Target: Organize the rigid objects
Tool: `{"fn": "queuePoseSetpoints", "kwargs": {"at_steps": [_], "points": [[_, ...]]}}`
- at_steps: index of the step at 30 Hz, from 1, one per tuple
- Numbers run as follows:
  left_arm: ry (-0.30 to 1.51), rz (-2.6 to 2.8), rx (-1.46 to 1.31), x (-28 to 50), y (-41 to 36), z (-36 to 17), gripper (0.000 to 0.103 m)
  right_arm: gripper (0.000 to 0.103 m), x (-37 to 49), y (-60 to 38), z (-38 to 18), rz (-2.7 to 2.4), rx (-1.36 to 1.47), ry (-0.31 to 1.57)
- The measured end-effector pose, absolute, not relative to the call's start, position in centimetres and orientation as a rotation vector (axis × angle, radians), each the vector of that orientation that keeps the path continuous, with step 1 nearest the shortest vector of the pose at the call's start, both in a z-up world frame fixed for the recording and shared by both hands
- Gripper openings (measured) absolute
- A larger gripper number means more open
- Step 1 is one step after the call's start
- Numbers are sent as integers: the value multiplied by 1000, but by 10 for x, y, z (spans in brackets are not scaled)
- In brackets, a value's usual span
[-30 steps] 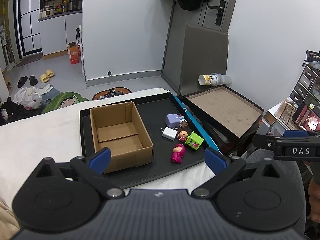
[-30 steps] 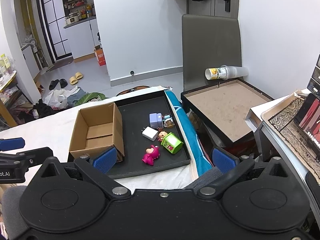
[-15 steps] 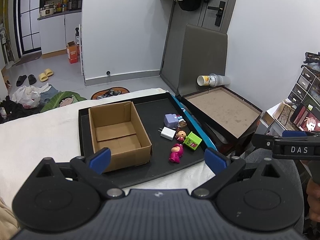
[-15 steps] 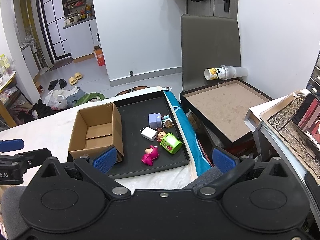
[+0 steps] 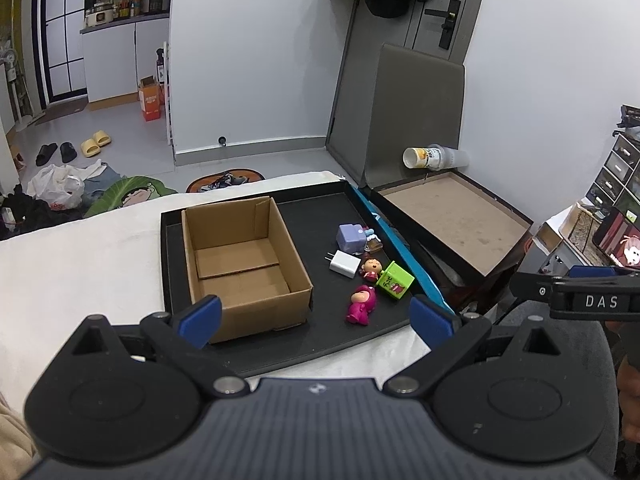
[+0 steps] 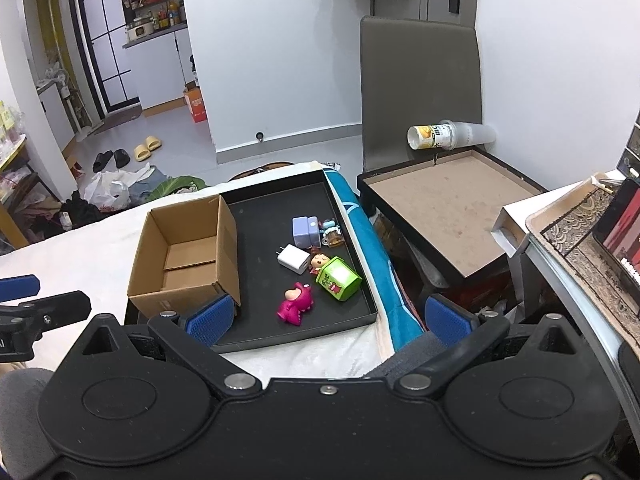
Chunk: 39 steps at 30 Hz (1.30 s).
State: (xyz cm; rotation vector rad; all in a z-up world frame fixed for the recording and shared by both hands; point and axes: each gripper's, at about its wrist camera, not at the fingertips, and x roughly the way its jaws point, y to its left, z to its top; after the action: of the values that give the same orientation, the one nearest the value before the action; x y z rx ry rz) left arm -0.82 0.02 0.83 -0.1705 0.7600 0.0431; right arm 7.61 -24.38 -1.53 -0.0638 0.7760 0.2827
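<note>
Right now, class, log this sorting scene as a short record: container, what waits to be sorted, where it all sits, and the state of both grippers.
container: cardboard box, open top, empty, on the tray's left side
surface: black tray on white bedding
loose items: purple block, white charger, green box lying tilted, pink figure, small doll figure
item location: on the tray, right of the box, none inside it
left gripper: fingers open, holding nothing
right gripper: fingers open, holding nothing

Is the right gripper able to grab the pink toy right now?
Probably yes. The right gripper is open, and the pink toy lies uncovered on the black tray just ahead, nothing between them.
</note>
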Motion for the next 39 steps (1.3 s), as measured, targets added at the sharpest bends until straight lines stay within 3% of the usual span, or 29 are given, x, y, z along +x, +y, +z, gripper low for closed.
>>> {"fn": "queuePoseSetpoints", "kwargs": {"at_steps": [31, 39], "points": [[811, 129, -298, 52, 67, -44, 98, 103, 156, -207, -58, 357, -12, 881], [838, 180, -372, 67, 93, -64, 96, 95, 181, -201, -83, 341, 39, 975]]}}
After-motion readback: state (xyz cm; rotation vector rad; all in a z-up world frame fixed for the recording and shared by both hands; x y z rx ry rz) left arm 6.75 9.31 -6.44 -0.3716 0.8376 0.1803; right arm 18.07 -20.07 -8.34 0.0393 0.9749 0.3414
